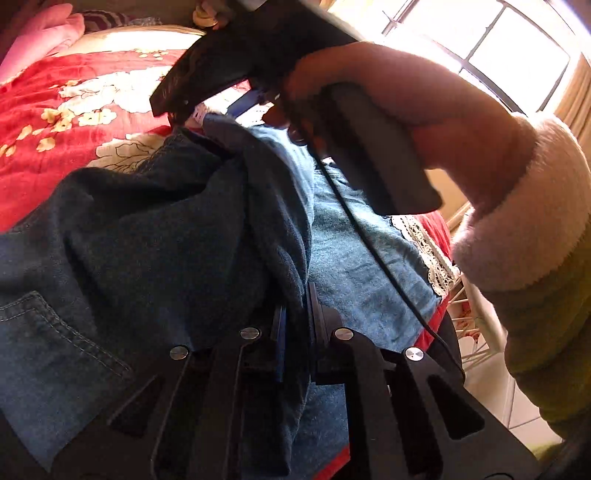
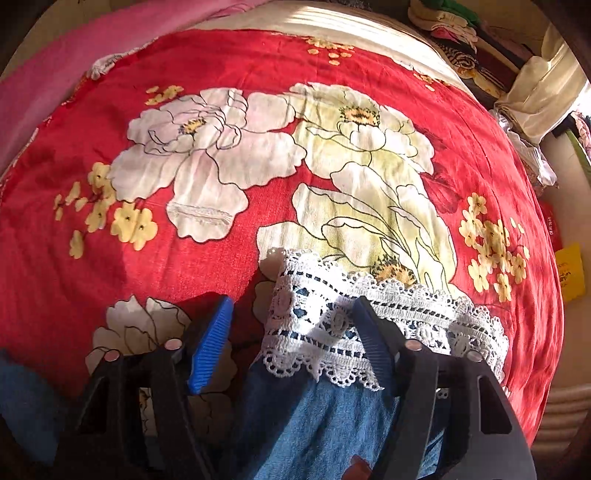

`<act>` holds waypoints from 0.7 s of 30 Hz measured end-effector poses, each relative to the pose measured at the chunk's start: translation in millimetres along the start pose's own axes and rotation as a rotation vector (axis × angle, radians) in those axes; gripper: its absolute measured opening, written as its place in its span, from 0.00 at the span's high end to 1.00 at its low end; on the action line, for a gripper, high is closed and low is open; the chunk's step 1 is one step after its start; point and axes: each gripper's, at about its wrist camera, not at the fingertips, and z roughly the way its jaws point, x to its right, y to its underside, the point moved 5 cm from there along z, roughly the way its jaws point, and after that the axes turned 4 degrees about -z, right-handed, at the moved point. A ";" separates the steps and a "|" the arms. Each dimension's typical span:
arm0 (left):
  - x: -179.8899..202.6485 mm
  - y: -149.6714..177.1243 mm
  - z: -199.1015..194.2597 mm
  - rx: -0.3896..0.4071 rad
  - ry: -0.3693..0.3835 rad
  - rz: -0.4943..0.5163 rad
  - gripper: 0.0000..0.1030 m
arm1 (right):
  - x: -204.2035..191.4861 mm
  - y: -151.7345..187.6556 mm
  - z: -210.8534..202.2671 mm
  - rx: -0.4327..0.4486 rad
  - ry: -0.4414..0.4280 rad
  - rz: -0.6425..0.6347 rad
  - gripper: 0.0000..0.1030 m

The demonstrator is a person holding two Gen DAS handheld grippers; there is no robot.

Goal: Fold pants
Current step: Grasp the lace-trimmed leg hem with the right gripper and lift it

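Observation:
Blue denim pants (image 1: 147, 229) with a stitched pocket lie bunched on a red floral bedspread (image 1: 74, 147). My left gripper (image 1: 295, 314) is shut on a raised fold of the dark denim, which runs up between its fingers. A hand (image 1: 406, 110) in a white fuzzy sleeve holds the right tool above the far end of the pants. In the right wrist view my right gripper (image 2: 291, 332) points down over a pant leg (image 2: 314, 424) with a white lace hem (image 2: 332, 306). The jaws stand apart: the lace lies between the blue pads, and the left pad (image 2: 210, 343) is clear of it.
The bedspread (image 2: 221, 258) stretches far beyond the hem. A pink blanket (image 2: 92, 48) lies at the back left and a pile of clothes (image 2: 450, 22) at the back right. The bed's edge drops off at the right, by a yellow item (image 2: 570, 275). A bright window (image 1: 498, 48) is behind.

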 end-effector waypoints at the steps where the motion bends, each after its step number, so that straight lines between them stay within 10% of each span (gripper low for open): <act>1: -0.1 -0.3 -0.8 0.002 0.005 -0.002 0.97 | 1.9 -0.5 2.3 0.007 0.006 -0.003 0.59; 4: -2.7 -1.9 -2.3 0.009 0.001 -0.002 0.98 | 10.9 0.0 -5.2 0.044 0.005 -0.004 0.83; 12: -2.3 -7.3 -30.6 0.076 0.007 0.001 1.00 | 67.4 26.3 -89.5 0.277 -0.190 0.225 0.84; 21: 8.1 -3.5 -57.1 0.106 0.003 0.076 1.00 | 136.9 129.4 -175.6 0.479 -0.299 0.525 0.84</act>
